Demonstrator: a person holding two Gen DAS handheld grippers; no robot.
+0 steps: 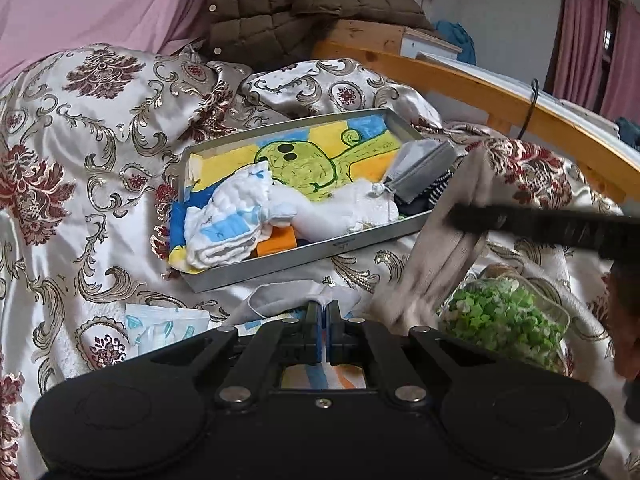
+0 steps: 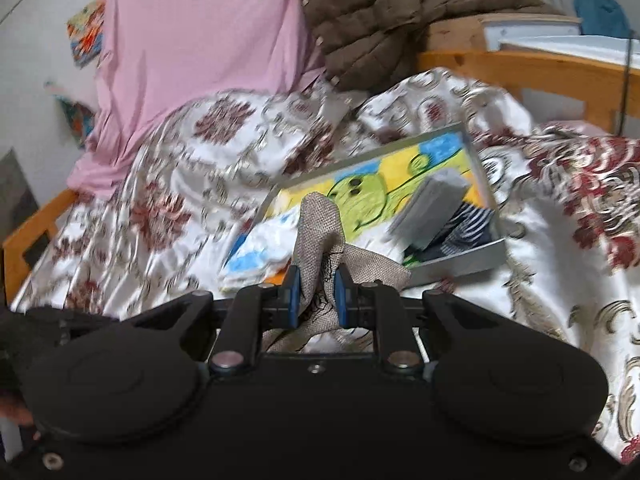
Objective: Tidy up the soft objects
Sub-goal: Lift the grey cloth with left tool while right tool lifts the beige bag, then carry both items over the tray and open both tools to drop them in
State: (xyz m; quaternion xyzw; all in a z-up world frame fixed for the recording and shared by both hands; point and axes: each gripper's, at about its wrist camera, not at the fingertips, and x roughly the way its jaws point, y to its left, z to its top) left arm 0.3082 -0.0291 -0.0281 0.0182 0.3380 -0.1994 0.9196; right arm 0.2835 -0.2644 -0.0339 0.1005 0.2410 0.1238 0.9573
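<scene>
Holding a tan cloth [image 2: 320, 232] between narrow fingers, the right gripper [image 2: 317, 298] hangs just in front of the tray [image 1: 280, 266] on the bed. The cloth could slip out (it dangles loose). The left gripper [image 1: 324, 316] pinches a thin white cloth [image 1: 280, 298]. Only the left view shows the green bag [image 1: 504, 320].
</scene>
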